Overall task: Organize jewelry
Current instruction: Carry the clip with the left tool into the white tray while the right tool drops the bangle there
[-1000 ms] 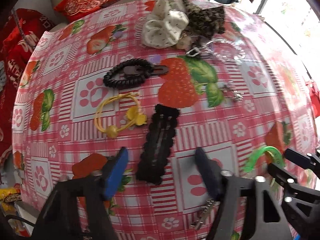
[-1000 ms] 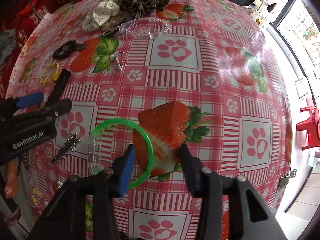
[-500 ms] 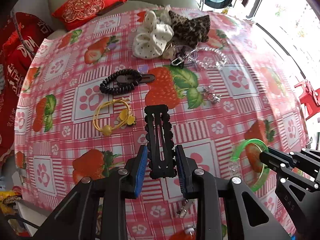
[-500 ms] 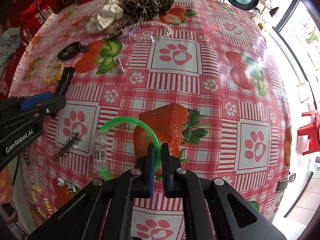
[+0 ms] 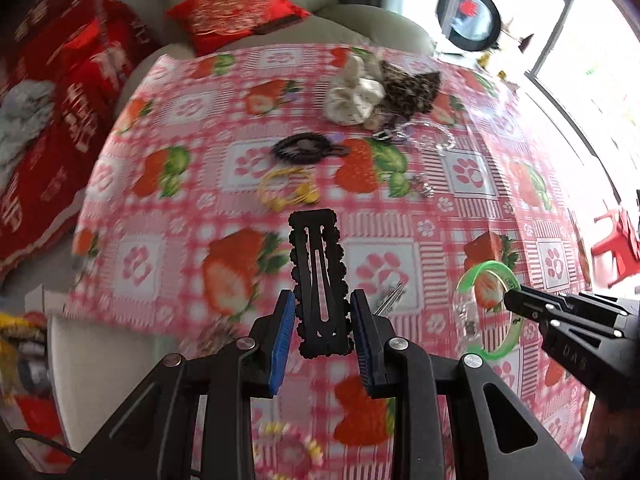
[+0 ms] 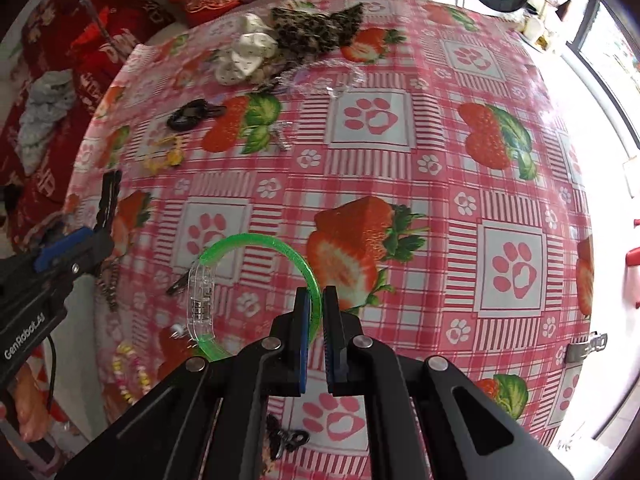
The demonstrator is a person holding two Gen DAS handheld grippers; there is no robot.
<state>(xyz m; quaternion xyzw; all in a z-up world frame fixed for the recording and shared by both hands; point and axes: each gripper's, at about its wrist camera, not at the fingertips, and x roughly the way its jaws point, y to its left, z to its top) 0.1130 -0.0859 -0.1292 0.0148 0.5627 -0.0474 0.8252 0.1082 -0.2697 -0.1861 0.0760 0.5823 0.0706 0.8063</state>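
The place is a home living room. A table (image 6: 440,208) wears a pink checked oilcloth printed with strawberries and paw prints. Past the tabletop's far edge stands a pale green sofa (image 5: 360,24) with a red embroidered cushion (image 5: 236,12). A bright window (image 6: 616,52) runs beyond its right edge.

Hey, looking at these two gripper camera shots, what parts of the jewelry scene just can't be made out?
- Left wrist view: the bead bracelet at the table's near edge is motion-blurred and partly behind the left gripper.
- Left wrist view: the small silver clip is blurred and half hidden by the black hair clip.
- Right wrist view: the green bangle passes behind the right gripper.
- Right wrist view: the clear bracelet is blurred.
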